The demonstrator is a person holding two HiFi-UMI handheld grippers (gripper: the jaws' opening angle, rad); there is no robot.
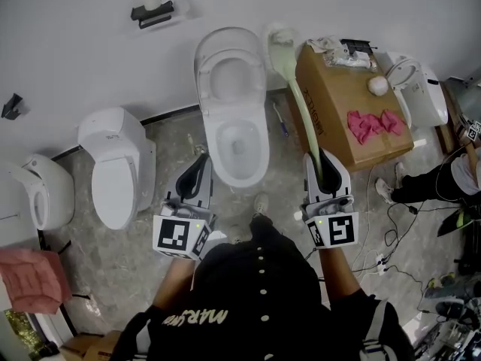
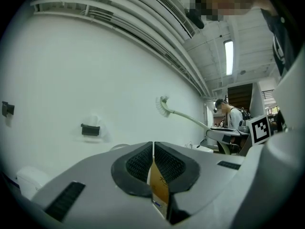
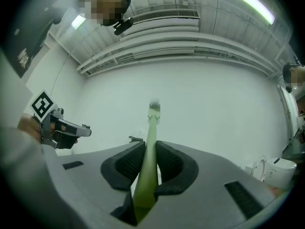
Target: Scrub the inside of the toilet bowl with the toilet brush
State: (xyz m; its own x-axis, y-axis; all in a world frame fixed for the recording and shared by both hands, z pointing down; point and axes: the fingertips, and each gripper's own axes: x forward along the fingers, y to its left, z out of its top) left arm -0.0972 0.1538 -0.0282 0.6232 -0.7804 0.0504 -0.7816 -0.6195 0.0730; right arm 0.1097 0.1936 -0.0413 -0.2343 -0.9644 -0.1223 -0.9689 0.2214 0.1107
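A white toilet [image 1: 255,168] stands against the wall with its lid up and its bowl showing. My right gripper [image 1: 325,173] is shut on the handle of the pale green toilet brush [image 1: 297,96]. The brush slants up, and its whitish head [image 1: 282,40] sits right of the raised lid, outside the bowl. In the right gripper view the handle [image 3: 148,156] runs out between the pads of the right gripper [image 3: 150,144] to the head [image 3: 154,108]. My left gripper [image 1: 194,179] hangs left of the bowl. Seen in its own view, the left gripper [image 2: 153,144] has its pads pressed together, with a thin tan strip in the slit behind them.
A closed toilet [image 1: 116,164] and another fixture [image 1: 41,190] stand to the left. Right of the open toilet, a cardboard box [image 1: 331,96] carries a pink cloth [image 1: 372,122] and a white ball [image 1: 378,86]. Cables [image 1: 391,239] and a person's legs [image 1: 432,183] are at the right.
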